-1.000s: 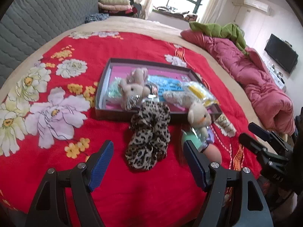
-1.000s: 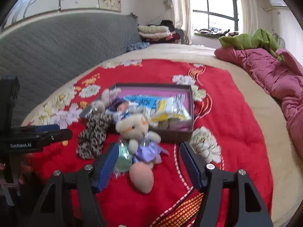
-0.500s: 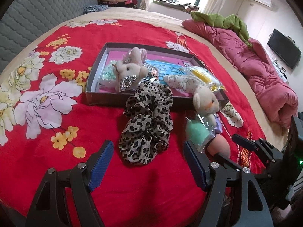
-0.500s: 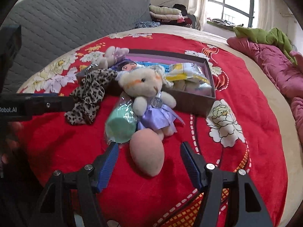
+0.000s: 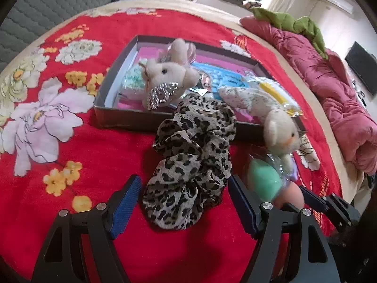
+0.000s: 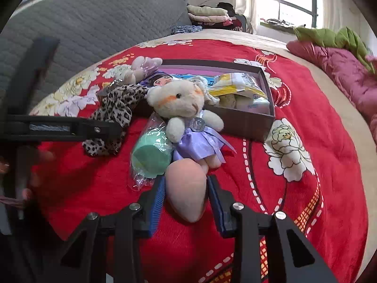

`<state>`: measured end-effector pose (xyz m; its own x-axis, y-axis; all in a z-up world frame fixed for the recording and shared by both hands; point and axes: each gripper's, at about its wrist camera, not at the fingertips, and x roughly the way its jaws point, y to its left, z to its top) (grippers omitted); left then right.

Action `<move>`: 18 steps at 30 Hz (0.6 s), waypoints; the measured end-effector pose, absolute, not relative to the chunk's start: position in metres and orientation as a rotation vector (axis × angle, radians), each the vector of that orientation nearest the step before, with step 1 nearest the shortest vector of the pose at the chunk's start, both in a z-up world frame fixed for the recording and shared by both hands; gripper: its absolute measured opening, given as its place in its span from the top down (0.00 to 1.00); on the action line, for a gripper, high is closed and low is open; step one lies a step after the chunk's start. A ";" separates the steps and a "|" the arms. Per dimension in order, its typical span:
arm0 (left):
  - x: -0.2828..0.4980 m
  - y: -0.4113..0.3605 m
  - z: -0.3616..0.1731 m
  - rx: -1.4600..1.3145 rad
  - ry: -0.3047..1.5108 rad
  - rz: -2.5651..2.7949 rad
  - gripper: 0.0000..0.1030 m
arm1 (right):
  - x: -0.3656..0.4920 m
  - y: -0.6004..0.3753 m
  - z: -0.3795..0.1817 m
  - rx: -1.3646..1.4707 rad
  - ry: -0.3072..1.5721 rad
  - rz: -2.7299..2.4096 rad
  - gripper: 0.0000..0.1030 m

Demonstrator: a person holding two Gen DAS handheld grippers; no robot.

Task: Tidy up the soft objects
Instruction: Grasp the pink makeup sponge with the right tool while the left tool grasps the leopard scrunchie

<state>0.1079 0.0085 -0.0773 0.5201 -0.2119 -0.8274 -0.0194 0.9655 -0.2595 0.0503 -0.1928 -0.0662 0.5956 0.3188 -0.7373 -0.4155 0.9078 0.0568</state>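
A peach egg-shaped sponge (image 6: 186,188) lies on the red bedspread, and my right gripper (image 6: 186,188) is shut on it, pads against both sides. Behind it lie a green sponge in clear wrap (image 6: 150,155) and a cream bear in a purple dress (image 6: 186,110). A leopard-print scrunchie (image 5: 190,165) lies in front of a dark box (image 5: 132,118). My left gripper (image 5: 185,202) is open, its blue pads on either side of the scrunchie's near end. A pale plush mouse (image 5: 165,80) sits in the box.
The box (image 6: 245,118) holds packets and small soft items. A pink quilt (image 5: 341,99) with a green garment lies along the bed's right side. A grey padded headboard (image 6: 82,30) stands at the left. Folded clothes lie by the window.
My right gripper has moved forward and closed on the peach sponge. My left gripper has moved closer to the scrunchie, which now lies between its open pads.
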 end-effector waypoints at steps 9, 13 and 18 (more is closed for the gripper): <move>0.120 -0.001 -0.081 -0.248 1.020 -0.120 0.67 | 0.049 -0.202 -0.060 -0.085 0.824 0.420 0.64; 0.119 -0.004 -0.080 -0.254 1.017 -0.159 0.78 | 0.048 -0.202 -0.057 -0.079 0.822 0.421 0.64; 0.107 -0.005 -0.072 -0.287 0.992 -0.211 0.79 | 0.046 -0.203 -0.054 -0.059 0.814 0.433 0.64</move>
